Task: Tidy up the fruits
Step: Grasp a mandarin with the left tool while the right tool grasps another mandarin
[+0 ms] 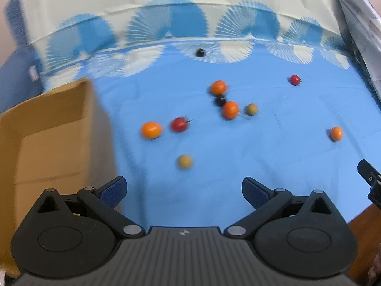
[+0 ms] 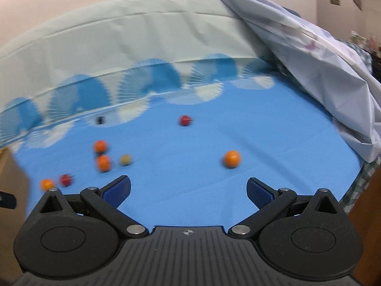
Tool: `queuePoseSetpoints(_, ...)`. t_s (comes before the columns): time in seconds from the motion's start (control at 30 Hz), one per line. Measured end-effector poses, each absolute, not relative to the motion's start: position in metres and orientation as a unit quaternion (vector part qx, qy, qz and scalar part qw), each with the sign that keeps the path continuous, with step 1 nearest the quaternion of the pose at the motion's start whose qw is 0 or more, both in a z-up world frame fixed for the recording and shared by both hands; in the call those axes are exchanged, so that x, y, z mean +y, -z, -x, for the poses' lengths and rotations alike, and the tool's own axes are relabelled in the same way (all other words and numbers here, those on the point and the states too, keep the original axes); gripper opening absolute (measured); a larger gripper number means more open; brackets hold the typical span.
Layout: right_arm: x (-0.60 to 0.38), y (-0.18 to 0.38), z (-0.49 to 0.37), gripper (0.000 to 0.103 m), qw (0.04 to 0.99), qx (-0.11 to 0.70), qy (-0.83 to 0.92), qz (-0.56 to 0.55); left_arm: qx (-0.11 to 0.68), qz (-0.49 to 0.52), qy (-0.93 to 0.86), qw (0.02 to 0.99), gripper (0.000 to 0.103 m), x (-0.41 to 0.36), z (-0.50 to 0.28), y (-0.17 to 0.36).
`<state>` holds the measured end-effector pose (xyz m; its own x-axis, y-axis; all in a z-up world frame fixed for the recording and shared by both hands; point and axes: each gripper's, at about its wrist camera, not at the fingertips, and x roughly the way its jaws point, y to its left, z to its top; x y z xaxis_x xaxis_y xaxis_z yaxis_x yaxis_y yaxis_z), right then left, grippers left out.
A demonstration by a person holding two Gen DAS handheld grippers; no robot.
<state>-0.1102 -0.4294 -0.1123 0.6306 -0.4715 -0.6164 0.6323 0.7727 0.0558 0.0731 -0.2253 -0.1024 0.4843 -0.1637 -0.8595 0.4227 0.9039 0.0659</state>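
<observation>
Blue ribbed pads face each other across a wide gap on the left tool (image 1: 184, 189), which holds nothing above the blue cloth (image 1: 273, 155) spread over the tabletop. Just beyond it, low in the centre of the left wrist view, lies a tan fruit (image 1: 184, 161). Farther up sit an orange fruit (image 1: 151, 130) and a red fruit (image 1: 179, 124) close together, and at the right edge another orange one (image 1: 336, 133). Above the middle, two oranges (image 1: 230, 109), a dark fruit (image 1: 219, 100) and a second tan one (image 1: 251, 109) form a tight cluster. A cardboard box (image 1: 47, 131) stands open at the left of the frame. In the right wrist view the right tool (image 2: 188, 189) is likewise spread wide and empty, with an orange fruit (image 2: 232, 159) beyond it at centre right and a red one (image 2: 185, 120) farther off. Both views are motion-blurred.
</observation>
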Motion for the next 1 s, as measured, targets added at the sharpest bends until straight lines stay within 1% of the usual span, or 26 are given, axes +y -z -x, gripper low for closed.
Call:
queuePoseSetpoints(0.2,-0.493,0.159,0.06,0.102,0.88,0.326,0.321,-0.128,0.494,-0.14,0.185,0.838,0.103,-0.302,-0.134,0.149)
queuePoseSetpoints(0.33,-0.526,0.195,0.026,0.102,0.872,0.346,0.32,-0.132,0.516,-0.129,0.182,0.827,0.103,-0.338,-0.177,0.179)
queuePoseSetpoints(0.63,-0.575,0.254,-0.01,0.102,0.844,0.382,0.342,-0.159,0.554,-0.107,0.16,0.81,0.102,-0.367,-0.236,0.228)
queuePoseSetpoints(0.67,-0.576,0.257,-0.008,0.101,0.842,0.382,0.342,-0.166,0.554,-0.105,0.159,0.811,0.098,-0.368,-0.238,0.229)
queuePoseSetpoints(0.7,-0.574,0.258,-0.005,0.1,0.845,0.376,0.342,-0.163,0.553,-0.105,0.16,0.811,0.09,-0.368,-0.24,0.231)
queuePoseSetpoints(0.73,-0.571,0.258,-0.003,0.093,0.847,0.373,0.346,-0.153,0.553,-0.106,0.162,0.81,0.082,-0.368,-0.242,0.232)
queuePoseSetpoints(0.77,-0.568,0.258,0.0,0.082,0.851,0.369,0.344,-0.144,0.554,-0.102,0.165,0.809,0.067,-0.366,-0.242,0.232)
queuePoseSetpoints(0.8,-0.565,0.258,0.003,0.073,0.858,0.36,0.338,-0.14,0.557,-0.084,0.176,0.807,0.045,-0.363,-0.242,0.232)
queuePoseSetpoints(0.83,-0.562,0.257,0.005,0.05,0.862,0.356,0.335,-0.136,0.561,-0.065,0.183,0.805,0.036,-0.361,-0.243,0.231)
queuePoseSetpoints(0.87,-0.56,0.255,0.006,0.039,0.862,0.357,0.336,-0.131,0.562,-0.056,0.183,0.805,0.037,-0.359,-0.242,0.229)
queuePoseSetpoints(1.0,-0.559,0.244,0.012,0.038,0.862,0.349,0.328,-0.167,0.541,-0.063,0.191,0.816,0.037,-0.355,-0.228,0.217)
